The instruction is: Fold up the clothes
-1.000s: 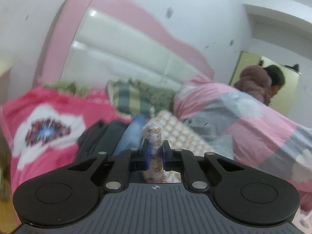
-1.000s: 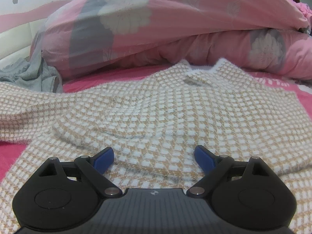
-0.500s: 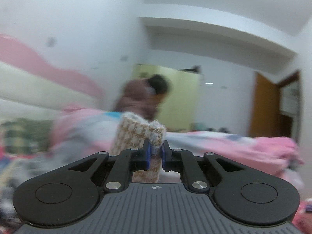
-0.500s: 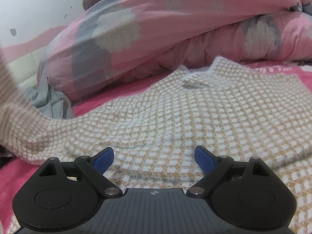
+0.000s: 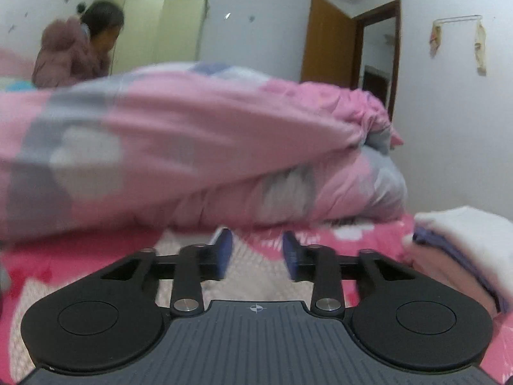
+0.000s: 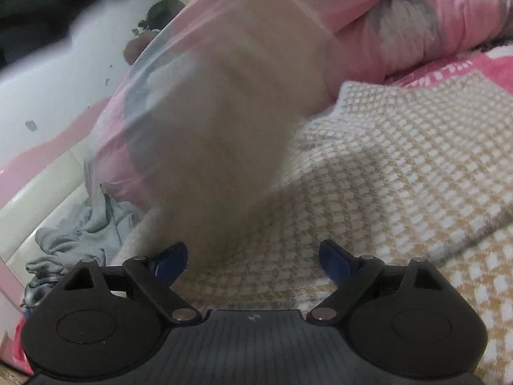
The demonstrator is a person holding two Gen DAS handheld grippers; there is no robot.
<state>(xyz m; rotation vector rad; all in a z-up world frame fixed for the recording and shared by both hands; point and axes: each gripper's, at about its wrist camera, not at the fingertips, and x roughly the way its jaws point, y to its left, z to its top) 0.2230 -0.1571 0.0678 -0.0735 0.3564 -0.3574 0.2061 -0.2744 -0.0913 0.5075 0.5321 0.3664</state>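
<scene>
On my left gripper [image 5: 255,253] the fingers have just been opening and now stand partly apart, nothing pinched between them; the sweater [image 5: 247,276] lies below on the pink bed sheet [image 5: 80,260]. Behind it rises the pink quilt [image 5: 192,134], and folded clothes [image 5: 465,240] sit stacked at the right. On my right gripper [image 6: 253,260] the fingers gape wide and empty over the checked knit, whose sleeve [image 6: 237,122] is a blur in mid-air above the body.
</scene>
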